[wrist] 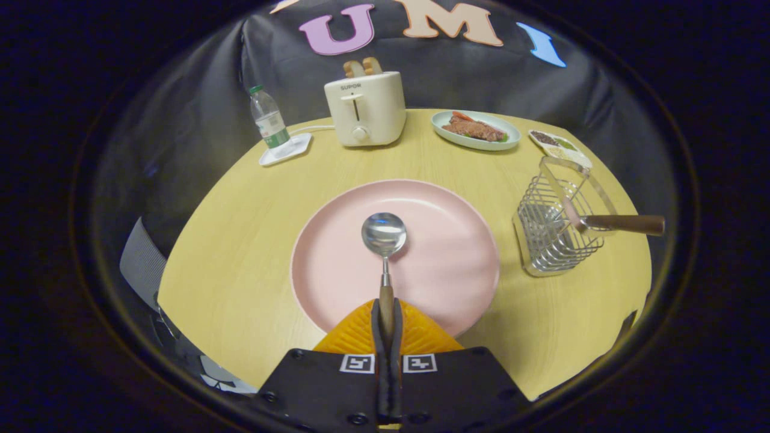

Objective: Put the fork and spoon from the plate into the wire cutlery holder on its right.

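Observation:
My gripper (pixel 387 313) is shut on the wooden handle of the spoon (pixel 384 233). Its orange fingers (pixel 355 334) press the handle from both sides. The spoon's shiny bowl points ahead of the fingers, over the middle of the pink plate (pixel 448 264). To the plate's right stands the wire cutlery holder (pixel 550 231). The fork sits in it, with its wooden handle (pixel 622 224) sticking out to the right over the rim. The fork's tines are hidden inside the wire.
At the back of the round wooden table (pixel 240 252) stand a cream toaster (pixel 365 108) with two slices of bread, a water bottle (pixel 269 119) on a white coaster, a green plate of food (pixel 476 129) and a small divided dish (pixel 560 147).

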